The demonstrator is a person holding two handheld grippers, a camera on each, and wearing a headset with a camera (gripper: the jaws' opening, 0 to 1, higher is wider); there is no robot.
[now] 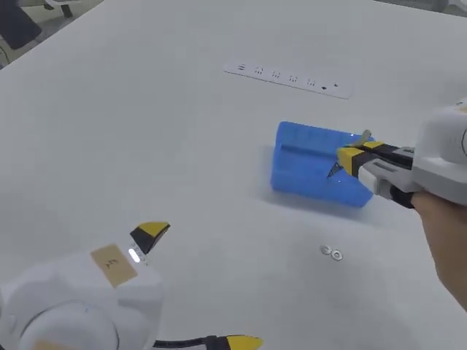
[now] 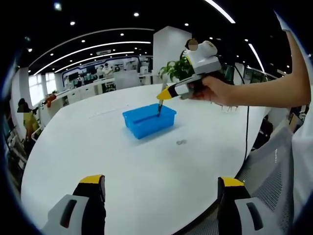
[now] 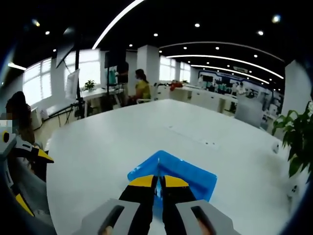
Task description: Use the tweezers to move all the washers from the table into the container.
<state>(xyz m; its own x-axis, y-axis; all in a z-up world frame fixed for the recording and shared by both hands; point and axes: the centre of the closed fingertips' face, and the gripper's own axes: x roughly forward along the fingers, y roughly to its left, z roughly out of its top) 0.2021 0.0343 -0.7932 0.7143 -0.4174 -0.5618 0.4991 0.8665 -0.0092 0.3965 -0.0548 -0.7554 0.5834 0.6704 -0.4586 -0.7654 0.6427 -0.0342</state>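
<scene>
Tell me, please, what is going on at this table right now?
A person is working with a gripper in each hand. The right gripper is shut on the tweezers, whose tips point down into the blue container. Two washers lie on the white table near it, not yet moved. The left gripper hangs open above the table, holding nothing.

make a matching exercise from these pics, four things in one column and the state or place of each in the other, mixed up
Column one
1. left gripper
2. right gripper
3. washers
4. container

Column two
A. blue, open at the top
B. open, holding nothing
C. loose on the table, outside the container
D. shut on the tweezers, over the container

Pairs: 1-B, 2-D, 3-C, 4-A
</scene>
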